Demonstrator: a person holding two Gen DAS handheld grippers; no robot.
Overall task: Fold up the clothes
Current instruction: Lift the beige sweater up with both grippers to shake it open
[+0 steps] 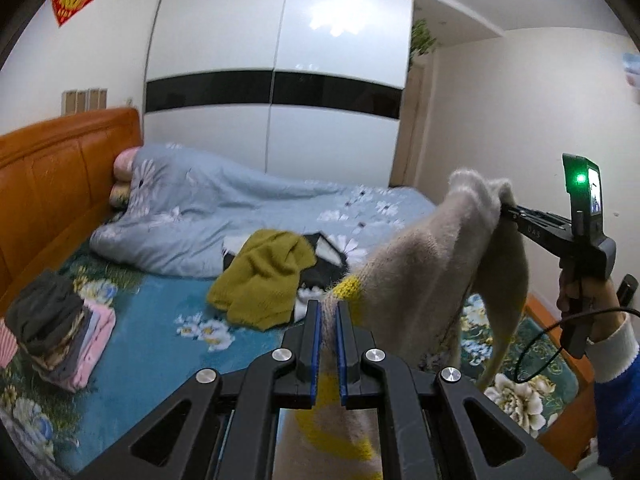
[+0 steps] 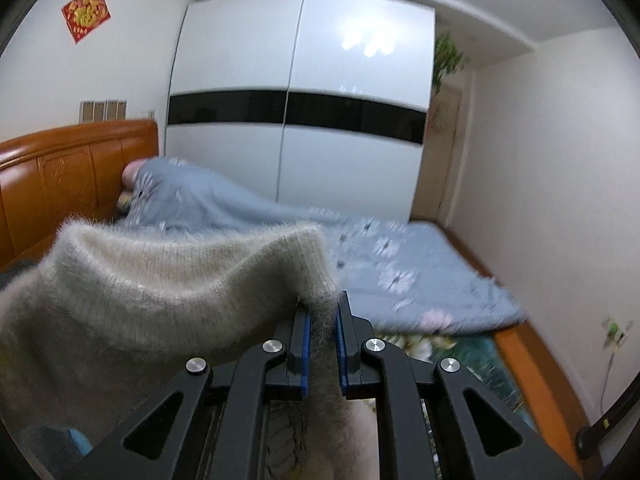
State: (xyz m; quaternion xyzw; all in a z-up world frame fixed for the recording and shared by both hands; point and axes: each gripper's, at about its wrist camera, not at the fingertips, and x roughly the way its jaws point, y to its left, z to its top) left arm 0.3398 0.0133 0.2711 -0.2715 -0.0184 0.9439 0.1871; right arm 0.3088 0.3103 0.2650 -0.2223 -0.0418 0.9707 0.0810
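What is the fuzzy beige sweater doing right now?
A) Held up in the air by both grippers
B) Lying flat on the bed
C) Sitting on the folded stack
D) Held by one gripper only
A: the sweater hangs above the bed, pinched in the left gripper and in the right gripper.

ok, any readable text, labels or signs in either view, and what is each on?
"福": gold character on the red wall poster; its smaller gold marks are too blurred to read.
"DAS" (uncertain, tiny): faint lettering on the right gripper body.
Small screen on that gripper: too small to read.
Fuzzy sweater, clamped by both grippers: no text visible.
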